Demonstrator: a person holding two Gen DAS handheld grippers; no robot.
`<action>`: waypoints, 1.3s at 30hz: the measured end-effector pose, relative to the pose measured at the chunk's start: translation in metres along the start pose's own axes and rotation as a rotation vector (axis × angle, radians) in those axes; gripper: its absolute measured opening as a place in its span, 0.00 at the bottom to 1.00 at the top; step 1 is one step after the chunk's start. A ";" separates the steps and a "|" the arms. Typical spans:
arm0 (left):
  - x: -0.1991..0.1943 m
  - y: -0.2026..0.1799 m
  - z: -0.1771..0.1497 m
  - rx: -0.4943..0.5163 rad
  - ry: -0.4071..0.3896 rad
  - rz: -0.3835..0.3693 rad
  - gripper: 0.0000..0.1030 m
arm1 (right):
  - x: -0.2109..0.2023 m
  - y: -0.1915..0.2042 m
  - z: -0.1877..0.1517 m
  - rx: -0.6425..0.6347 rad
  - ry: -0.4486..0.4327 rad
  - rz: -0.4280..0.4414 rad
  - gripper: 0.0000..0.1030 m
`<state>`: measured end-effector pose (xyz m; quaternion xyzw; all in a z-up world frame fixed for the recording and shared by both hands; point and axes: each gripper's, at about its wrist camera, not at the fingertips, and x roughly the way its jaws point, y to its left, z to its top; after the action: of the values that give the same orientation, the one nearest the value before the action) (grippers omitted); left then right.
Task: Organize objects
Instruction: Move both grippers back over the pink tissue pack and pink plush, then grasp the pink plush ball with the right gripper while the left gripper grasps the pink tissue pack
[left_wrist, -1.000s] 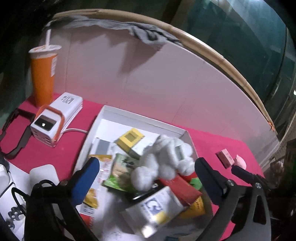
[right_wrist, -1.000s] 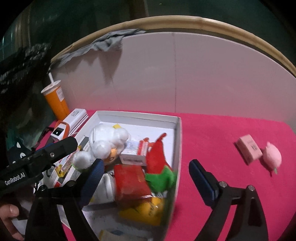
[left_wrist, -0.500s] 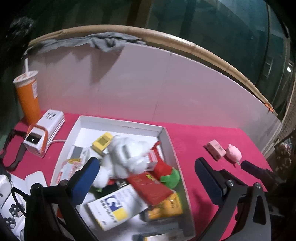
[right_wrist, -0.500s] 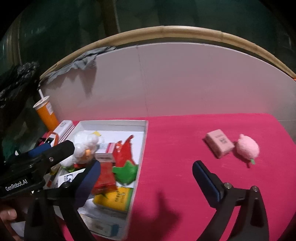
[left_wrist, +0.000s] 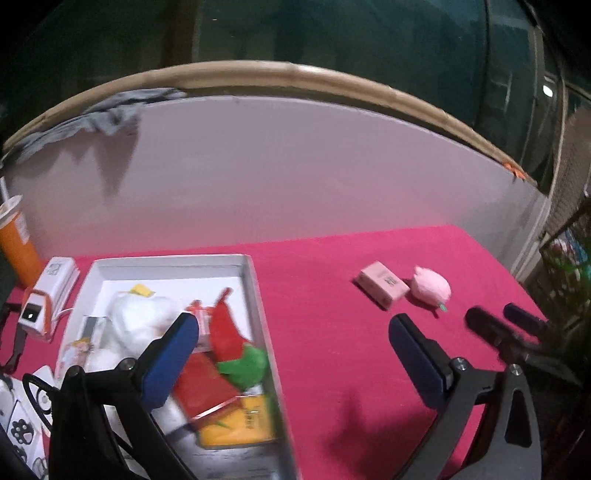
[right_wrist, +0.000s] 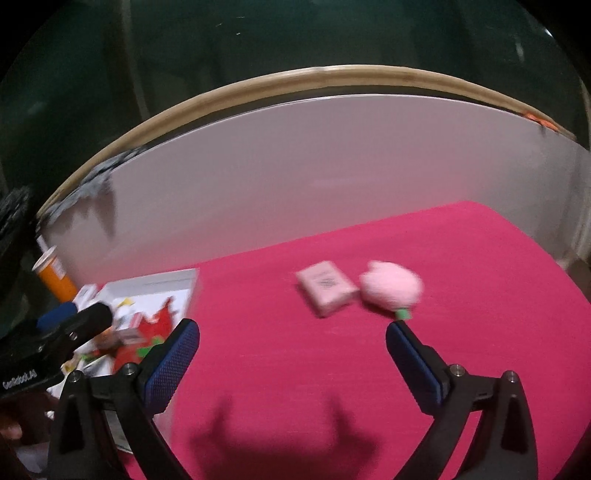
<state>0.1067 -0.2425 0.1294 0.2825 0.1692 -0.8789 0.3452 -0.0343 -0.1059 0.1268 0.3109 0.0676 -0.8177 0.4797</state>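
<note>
Evidently the step in hand is a reach for the two things not yet gathered: a small pale-pink rectangular box (right_wrist: 327, 288) and a fuzzy pink plush peach with a green stem (right_wrist: 392, 288) lie touching or nearly touching, side by side on the magenta felt tablecloth (right_wrist: 332, 369), well apart from the shallow white cardboard tray (left_wrist: 255, 280) at the left, which already holds a heap of goods, among them a white plush toy (left_wrist: 136, 321), a red and green plush pepper (left_wrist: 236, 347) and a yellow packet (left_wrist: 240, 421). The right gripper (right_wrist: 291, 354) has just been opening and now stands with its blue-padded jaws wide apart, nothing between them, aimed down at the cloth just short of the box and the peach; its right pad sits just below the peach's stem in its own view. The left gripper (left_wrist: 291, 350) is likewise spread wide and empty, hanging over the tray's right edge, with the right gripper's dark fingertips showing at the far right of its view. Motion blur smears both pictures, so fine contact between box and peach cannot be told. Next, I judge, the right gripper must go forward and settle over one piece only, probably the nearer peach, squaring the pads on its soft sides before closing, so the box beside it is not nudged away, then carry it leftward to the tray.
</note>
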 end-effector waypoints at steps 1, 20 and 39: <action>0.005 -0.009 -0.001 0.015 0.011 -0.005 1.00 | -0.001 -0.009 0.001 0.015 -0.002 -0.020 1.00; 0.139 -0.075 -0.017 -0.029 0.232 0.041 1.00 | 0.115 -0.114 0.004 -0.201 0.236 -0.075 1.00; 0.222 -0.133 -0.005 -0.103 0.268 0.040 0.99 | 0.135 -0.179 0.013 -0.105 0.232 -0.071 0.56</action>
<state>-0.1182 -0.2600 0.0025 0.3824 0.2532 -0.8164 0.3509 -0.2348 -0.1163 0.0266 0.3754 0.1762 -0.7881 0.4549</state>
